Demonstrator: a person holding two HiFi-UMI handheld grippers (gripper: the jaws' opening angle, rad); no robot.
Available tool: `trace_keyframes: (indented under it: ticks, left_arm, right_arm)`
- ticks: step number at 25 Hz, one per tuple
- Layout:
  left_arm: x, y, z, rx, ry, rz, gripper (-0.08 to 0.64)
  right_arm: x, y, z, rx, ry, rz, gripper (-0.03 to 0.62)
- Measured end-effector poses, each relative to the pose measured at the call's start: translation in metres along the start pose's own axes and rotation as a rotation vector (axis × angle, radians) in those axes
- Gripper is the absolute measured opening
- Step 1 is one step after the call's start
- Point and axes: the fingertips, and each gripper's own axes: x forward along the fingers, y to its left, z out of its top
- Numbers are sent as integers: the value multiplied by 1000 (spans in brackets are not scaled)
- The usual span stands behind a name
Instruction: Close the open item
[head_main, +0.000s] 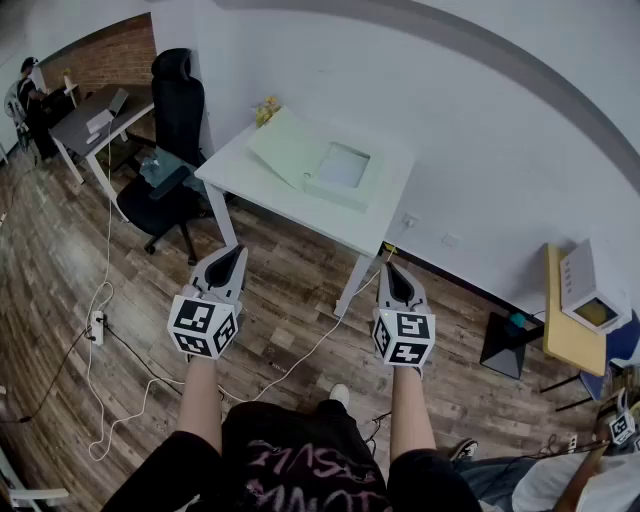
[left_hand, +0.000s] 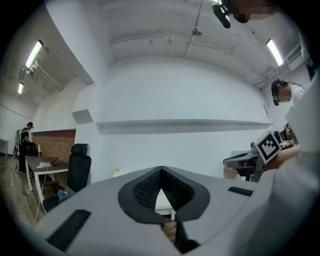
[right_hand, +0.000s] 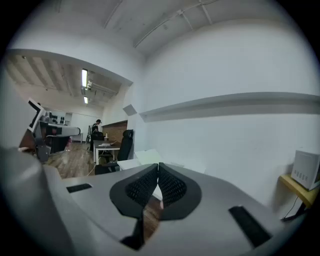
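In the head view I hold both grippers out over the wooden floor (head_main: 300, 330), short of the white table (head_main: 385, 215). The left gripper (head_main: 233, 254) and the right gripper (head_main: 390, 270) both point toward that table, well apart from it and from each other. The task's thing sits on the tabletop: a shallow, pale green box (head_main: 340, 172) with its lid (head_main: 286, 146) swung back and lying tilted off the box's left side, so the paler inside shows. A black office chair (head_main: 172, 130) stands left of the table. In the left gripper view the ribbed fingers (left_hand: 144, 189) meet at their tips, clenched on nothing. Only a small triangular gap behind the tips shows a bit of the table, and the right gripper appears at that view's right side. In the right gripper view the fingers (right_hand: 140, 188) are likewise pressed together at the tips and carry nothing — the open lid shows pale just above them, far off.
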Motion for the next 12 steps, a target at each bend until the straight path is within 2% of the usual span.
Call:
trace_keyframes:
  ticks: [3,8,12]
  left_arm:
    - [-1,-4,-5,9,19,-11,11]
    - [-9,0,2,3,-8,-11,11]
    - [-1,-1,-1,12,2,-21,11]
  right_arm:
    - [-8,2,2,-18,-3,-4,23]
    - [-11,10,4,-52,-12,-9,26]
    - [-6,7,9,-58,-22,-10,26]
